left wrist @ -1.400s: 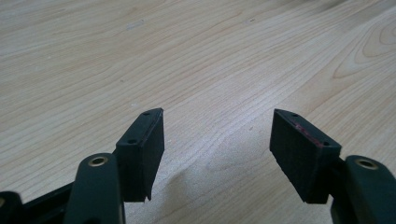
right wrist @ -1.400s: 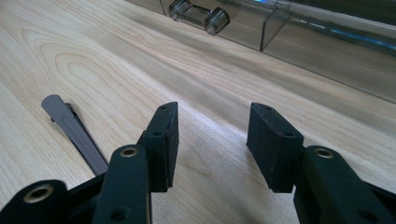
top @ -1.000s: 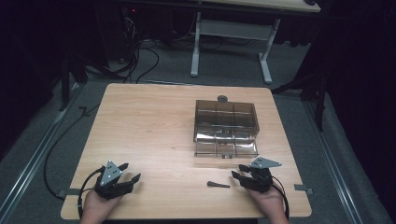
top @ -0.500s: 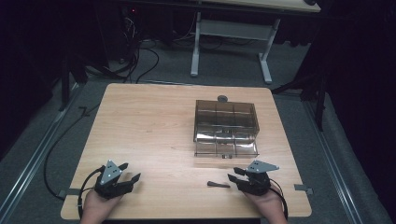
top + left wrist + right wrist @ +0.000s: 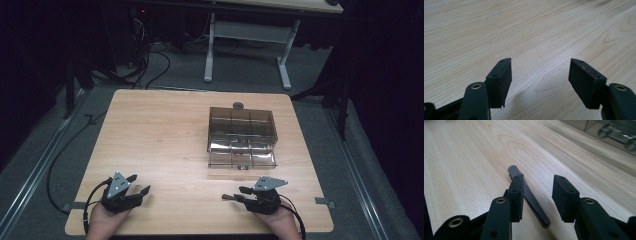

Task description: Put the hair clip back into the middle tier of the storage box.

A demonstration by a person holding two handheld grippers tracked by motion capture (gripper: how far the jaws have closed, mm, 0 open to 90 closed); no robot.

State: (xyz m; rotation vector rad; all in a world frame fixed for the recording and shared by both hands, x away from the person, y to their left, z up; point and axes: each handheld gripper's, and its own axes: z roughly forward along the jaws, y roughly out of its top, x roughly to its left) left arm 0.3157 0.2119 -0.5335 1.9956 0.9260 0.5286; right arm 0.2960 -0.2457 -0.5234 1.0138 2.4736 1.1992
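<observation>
— Where the person's hands come in over the near edge of the table (image 5: 165,130), what do you see first?

— Both grippers rest on the wood there. The left gripper (image 5: 136,188) sits by the near left corner with its jaws spread wide and only bare tabletop between them. The right gripper (image 5: 231,196) sits toward the near right corner, jaws parted and gripping nothing.

— And the thing it is working at?

— A slim dark stick (image 5: 529,195) lies flat on the table at that gripper's tips. In the right gripper view it runs between the two jaws, close against one pad; that jaw covers part of its length, so I cannot tell whether they touch. From above, just its far end pokes out past the fingertips.

— What is it exactly?

— Too small and dark to name.

— Farther back?

— A smoky clear compartment box (image 5: 242,130) stands right of the table's middle, toward the far edge. Its contents are hard to make out. Behind it, at the far edge, sits a small grey round piece (image 5: 238,105), partly cut off by the box.
</observation>
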